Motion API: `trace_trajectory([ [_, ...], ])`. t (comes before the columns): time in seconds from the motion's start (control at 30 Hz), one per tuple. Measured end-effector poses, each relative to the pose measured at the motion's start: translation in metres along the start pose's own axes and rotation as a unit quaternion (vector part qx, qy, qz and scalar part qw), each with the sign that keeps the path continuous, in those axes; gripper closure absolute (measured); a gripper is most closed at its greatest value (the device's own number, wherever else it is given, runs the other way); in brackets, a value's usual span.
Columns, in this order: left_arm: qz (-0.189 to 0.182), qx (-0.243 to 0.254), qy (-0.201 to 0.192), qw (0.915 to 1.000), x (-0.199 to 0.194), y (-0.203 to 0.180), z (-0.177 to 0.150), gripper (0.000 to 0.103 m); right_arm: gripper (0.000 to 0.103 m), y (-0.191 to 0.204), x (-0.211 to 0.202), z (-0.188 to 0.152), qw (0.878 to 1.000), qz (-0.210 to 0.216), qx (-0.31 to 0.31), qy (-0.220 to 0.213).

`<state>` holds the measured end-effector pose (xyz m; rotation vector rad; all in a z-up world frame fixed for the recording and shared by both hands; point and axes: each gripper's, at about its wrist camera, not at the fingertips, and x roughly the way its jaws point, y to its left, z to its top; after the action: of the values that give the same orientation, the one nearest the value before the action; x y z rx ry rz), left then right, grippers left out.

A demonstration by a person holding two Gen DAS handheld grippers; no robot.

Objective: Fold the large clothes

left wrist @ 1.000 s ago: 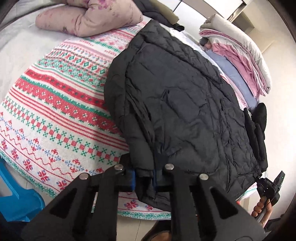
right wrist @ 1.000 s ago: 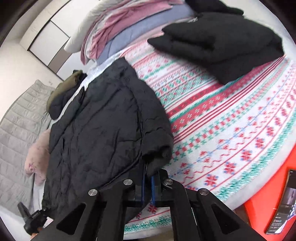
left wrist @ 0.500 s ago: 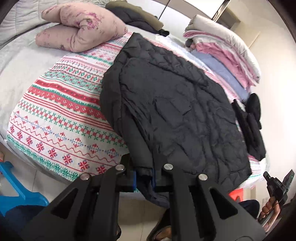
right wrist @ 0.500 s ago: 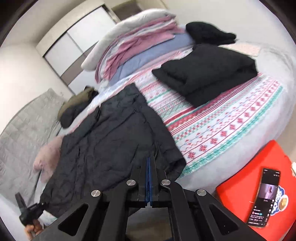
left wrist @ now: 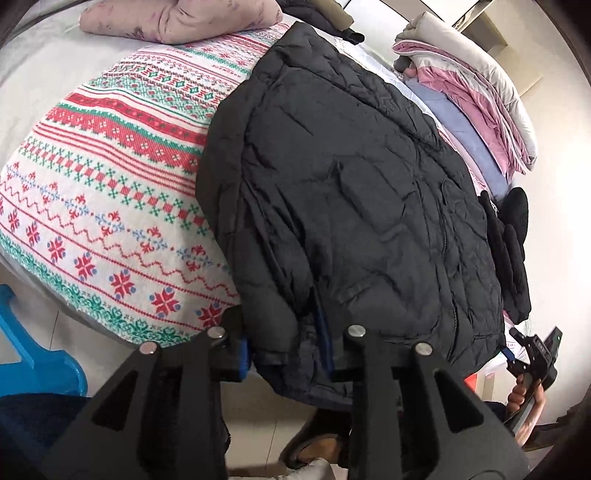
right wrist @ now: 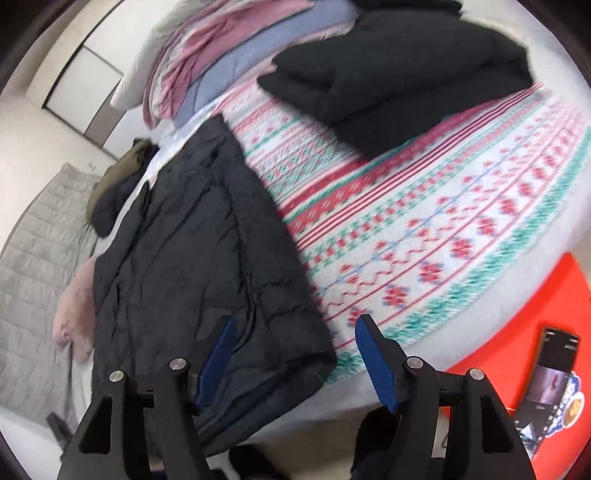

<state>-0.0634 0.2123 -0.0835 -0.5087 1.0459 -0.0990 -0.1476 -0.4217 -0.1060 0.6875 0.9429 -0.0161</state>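
A large black quilted jacket (left wrist: 351, 192) lies spread on a bed with a red, green and white patterned cover (left wrist: 110, 166); it also shows in the right wrist view (right wrist: 192, 243). Its hem hangs over the bed's near edge. My left gripper (left wrist: 284, 343) is open, its blue-padded jaws standing either side of a sleeve cuff at the hem. My right gripper (right wrist: 291, 358) is open, its blue pads apart over the jacket's other hem corner (right wrist: 295, 354). The right gripper also shows at the edge of the left wrist view (left wrist: 532, 354).
A folded black garment (right wrist: 399, 81) lies on the bed's right side. Stacked pink, blue and white bedding (right wrist: 221, 55) sits at the far end. A pink pillow (left wrist: 177, 18) lies far left. A red stool (right wrist: 517, 350) with a phone (right wrist: 546, 376) and a blue stool (left wrist: 33, 350) stand on the floor.
Both grippers were shut on the jacket's hem and have opened, letting it go. The hem now rests at the bed's near edge. Both cameras moved closer to the bed.
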Motion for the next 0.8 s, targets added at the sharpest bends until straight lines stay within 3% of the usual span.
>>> trace_trajectory([
  [0.07,0.004,0.01,-0.005,0.9999,0.0,-0.003,0.0,0.082,0.039,0.003,0.016,0.003,0.999,0.019,-0.014,0.027],
  [0.17,0.013,0.012,-0.008,0.9998,0.002,-0.009,0.001,0.087,0.093,0.012,0.041,0.008,0.998,0.018,-0.028,0.052],
  [0.33,0.042,0.028,-0.018,0.9986,0.009,-0.028,0.014,0.089,0.099,0.031,0.003,-0.005,0.998,0.009,-0.052,-0.029],
  [0.43,0.052,0.048,-0.027,0.9971,0.014,-0.036,0.02,0.09,0.099,0.028,-0.014,-0.02,0.999,0.004,-0.036,-0.038],
  [0.67,0.02,0.067,0.002,0.9975,0.014,-0.044,0.013,0.09,0.099,0.001,-0.059,-0.064,0.998,-0.026,-0.011,-0.064],
  [0.8,0.002,0.06,-0.018,0.998,-0.021,-0.051,0.005,0.09,0.099,0.001,-0.068,-0.06,0.997,0.024,-0.01,-0.07],
])
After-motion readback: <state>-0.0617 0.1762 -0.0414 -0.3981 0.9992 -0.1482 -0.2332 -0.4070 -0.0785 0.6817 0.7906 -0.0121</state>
